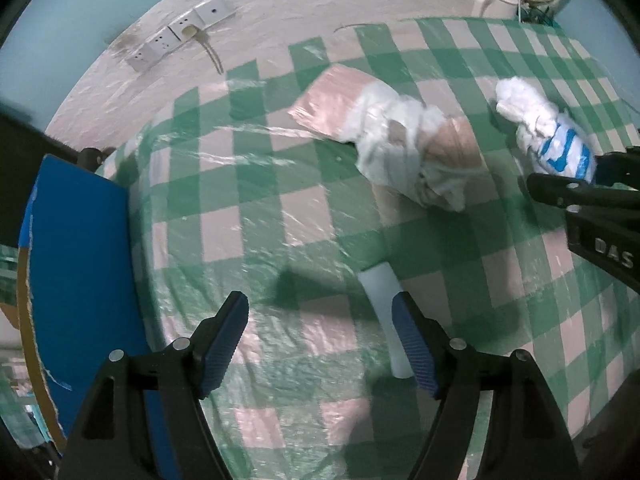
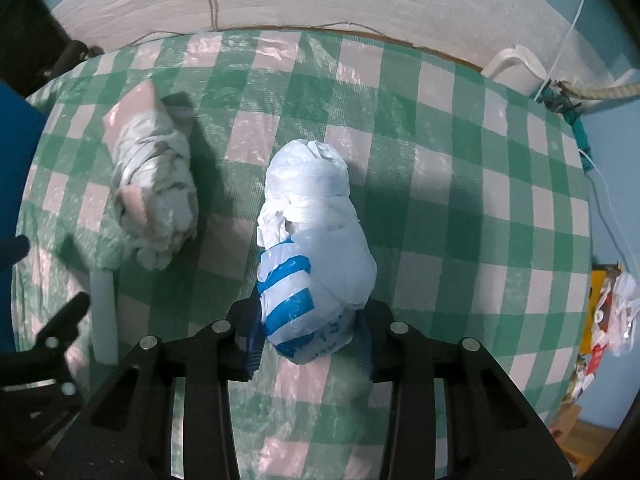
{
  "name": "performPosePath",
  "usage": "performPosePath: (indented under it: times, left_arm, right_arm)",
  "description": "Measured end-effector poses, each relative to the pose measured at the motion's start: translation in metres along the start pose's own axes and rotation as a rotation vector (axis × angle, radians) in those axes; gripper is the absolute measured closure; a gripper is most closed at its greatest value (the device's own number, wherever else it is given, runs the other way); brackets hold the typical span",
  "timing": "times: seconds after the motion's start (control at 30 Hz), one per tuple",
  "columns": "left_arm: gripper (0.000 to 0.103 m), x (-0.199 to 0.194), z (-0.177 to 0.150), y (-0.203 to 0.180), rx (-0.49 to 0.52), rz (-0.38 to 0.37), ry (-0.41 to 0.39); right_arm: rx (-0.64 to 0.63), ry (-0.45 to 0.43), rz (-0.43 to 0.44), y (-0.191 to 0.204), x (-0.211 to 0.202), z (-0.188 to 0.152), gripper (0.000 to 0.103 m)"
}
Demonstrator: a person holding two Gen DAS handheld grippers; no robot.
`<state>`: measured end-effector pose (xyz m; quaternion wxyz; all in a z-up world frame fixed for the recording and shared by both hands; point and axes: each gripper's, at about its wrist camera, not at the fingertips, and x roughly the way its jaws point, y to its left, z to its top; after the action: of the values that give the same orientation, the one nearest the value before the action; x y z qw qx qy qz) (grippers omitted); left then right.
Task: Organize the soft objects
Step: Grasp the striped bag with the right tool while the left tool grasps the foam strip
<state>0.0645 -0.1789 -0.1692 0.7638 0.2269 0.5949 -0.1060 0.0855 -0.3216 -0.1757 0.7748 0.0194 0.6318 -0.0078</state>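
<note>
Near the middle of the checked tablecloth (image 2: 440, 184) we have the white-and-blue plastic bundle (image 2: 316, 248) lying lengthwise, its blue-striped end toward us and between the fingers of our right gripper (image 2: 310, 344). Those fingers sit against both sides of that end, so we judge it clenched on the bundle. To the left lies the pink-and-white wrapped bundle (image 2: 154, 184), apart from the first, with a white tube (image 2: 103, 316) on the cloth nearer us.

Our left gripper (image 1: 320, 344) hangs released above the cloth, fingers spread wide with nothing between them; the white tube shows just behind its right finger. A blue board (image 1: 80, 264) stands at the left edge of the table.

We judge both bundles light and squashy: thin plastic film wrapped around soft filling, slippery on the surface and likely to dent or slide under a pinch. The knotted, crinkled waist looks like the surest hold, since the smooth striped end may slip out. The pink-and-white one seems best taken across its bulky white middle.
</note>
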Motion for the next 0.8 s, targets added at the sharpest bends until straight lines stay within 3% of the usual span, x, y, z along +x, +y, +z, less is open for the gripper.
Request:
performPosePath:
  times: [0.27, 0.33, 0.47, 0.7, 0.8]
  left_arm:
    - [0.028, 0.000, -0.001, -0.006, -0.022, -0.048, 0.013]
    - [0.040, 0.001, -0.005, -0.009, -0.021, -0.063, 0.026]
    - [0.047, 0.003, -0.010, -0.015, -0.017, -0.087, 0.042]
    - [0.087, -0.004, -0.014, -0.019, -0.013, -0.149, 0.036]
    - [0.090, -0.007, -0.016, -0.018, -0.011, -0.150, 0.028]
  right_arm:
    - [0.003, -0.023, 0.029, 0.000, -0.018, -0.014, 0.066]
    - [0.003, -0.030, 0.036, 0.000, -0.023, -0.017, 0.066]
    - [0.000, -0.036, 0.049, 0.003, -0.029, -0.020, 0.066]
    - [-0.026, -0.047, 0.062, 0.012, -0.038, -0.023, 0.066]
    - [-0.047, -0.063, 0.062, 0.018, -0.046, -0.024, 0.066]
